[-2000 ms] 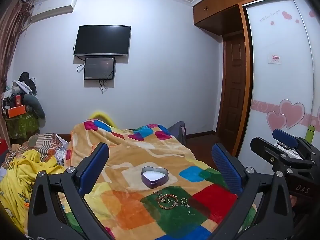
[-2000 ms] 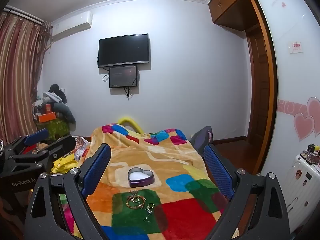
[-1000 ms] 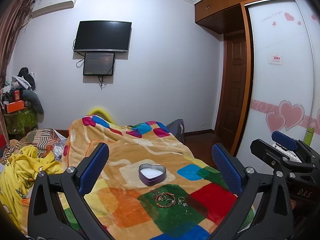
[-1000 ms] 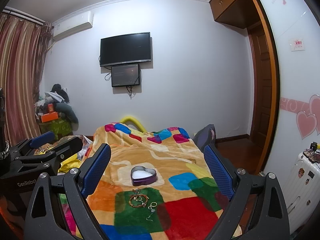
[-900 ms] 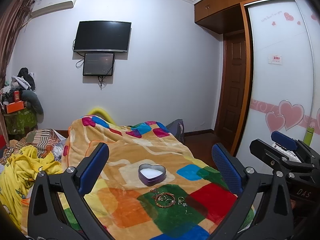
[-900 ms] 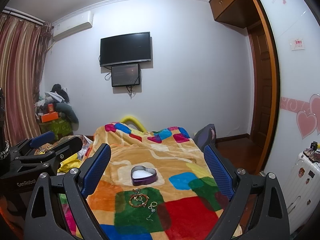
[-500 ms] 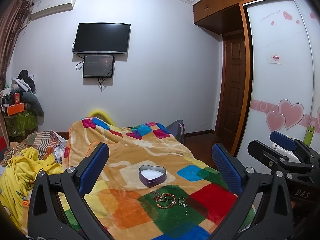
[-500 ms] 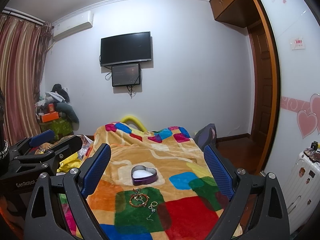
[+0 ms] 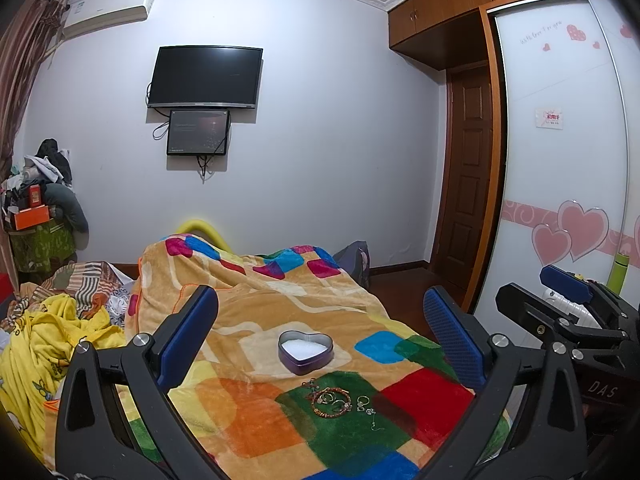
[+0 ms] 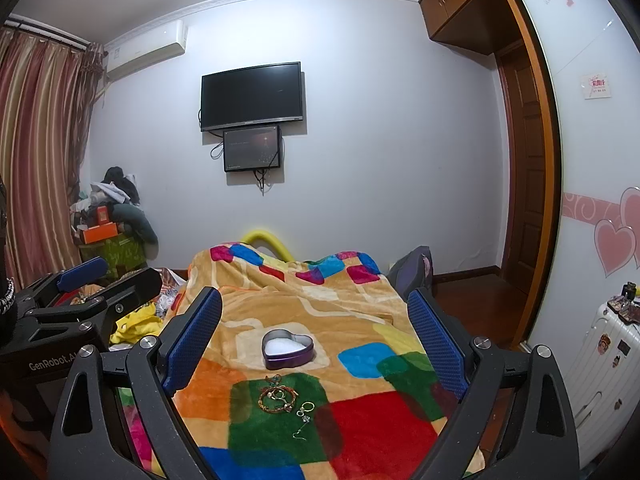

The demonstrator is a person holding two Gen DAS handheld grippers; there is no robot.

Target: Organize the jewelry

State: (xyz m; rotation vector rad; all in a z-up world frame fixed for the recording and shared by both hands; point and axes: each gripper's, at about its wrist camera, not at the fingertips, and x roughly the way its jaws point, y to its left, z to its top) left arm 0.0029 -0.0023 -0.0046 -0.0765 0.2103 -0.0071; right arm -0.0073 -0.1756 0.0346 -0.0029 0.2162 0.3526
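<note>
A purple heart-shaped tin with a white lining stands open on a colourful patchwork blanket. In front of it lies a beaded bracelet with rings inside it, and earrings beside it. My left gripper is open and empty, held above the blanket short of the tin. My right gripper is open and empty too, also above the blanket. Each gripper shows at the edge of the other's view.
The bed runs away toward a white wall with a TV. Yellow bedding is piled at the left. A wardrobe with heart decals and a white suitcase stand at the right. A cluttered stand is at the far left.
Both views have shifted only slightly; the grippers hover almost still. The tin and jewelry have not moved. Both grippers stay open.
</note>
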